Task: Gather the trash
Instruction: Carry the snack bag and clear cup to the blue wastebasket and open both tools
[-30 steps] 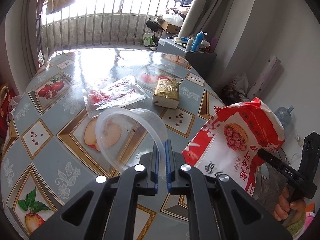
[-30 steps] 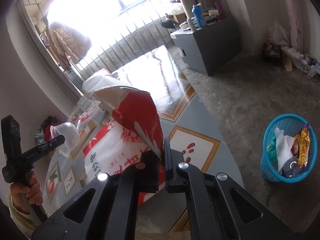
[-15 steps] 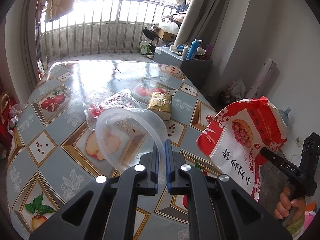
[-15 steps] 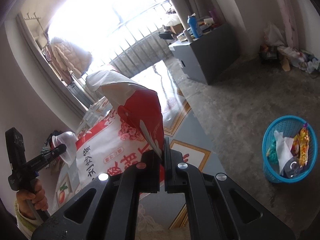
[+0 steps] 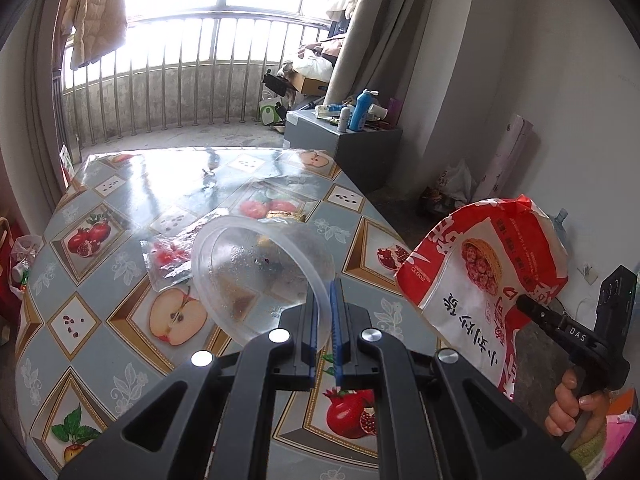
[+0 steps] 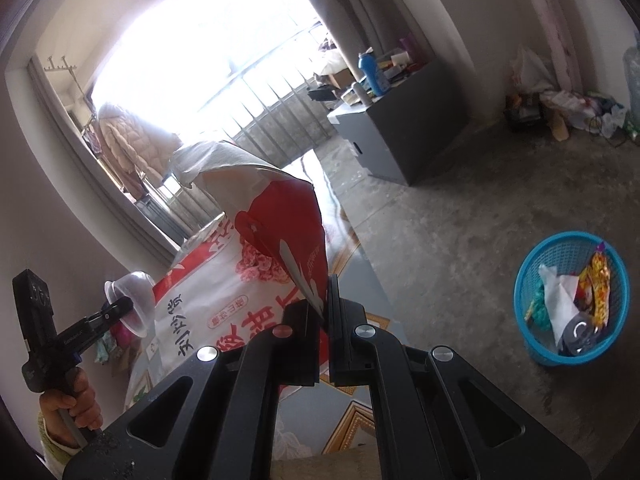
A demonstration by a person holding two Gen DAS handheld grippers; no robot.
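**Ana:** Left wrist view, from left to right, please.

**Ben:** At far left a jacket [image 5: 94, 12] hangs by the bright window railing [image 5: 180, 76]. Below it spreads a table [image 5: 100, 344] covered in a fruit-patterned cloth, its left edge curving down out of view. A flat clear wrapper [image 5: 170, 258] lies on the cloth. Just right of it, the left gripper [image 5: 325, 312] is clamped on the rim of a clear plastic tub [image 5: 260, 272], held tilted above the table. A gold packet behind the tub is mostly hidden by it. Farther right, past the table's right edge, the right gripper [image 5: 520, 303] pinches a large red and white bag [image 5: 492, 276], which hangs in the air. A hand [image 5: 572, 408] grips its handle. A grey cabinet [image 5: 348, 148] with a blue bottle [image 5: 362, 110] stands beyond.

**Ana:** And the right wrist view?

**Ben:** At left, the left gripper [image 6: 124, 305] holds the tub [image 6: 134, 300]. In the middle, the bag [image 6: 256, 280] fills the space ahead of the right gripper [image 6: 323, 296], whose jaws are closed tight on its edge, blocking most of the table [image 6: 356, 264]. Right of the table's edge is open concrete floor [image 6: 460, 220]. At far right a blue basket [image 6: 536, 276] stands on it, already holding wrappers and paper.
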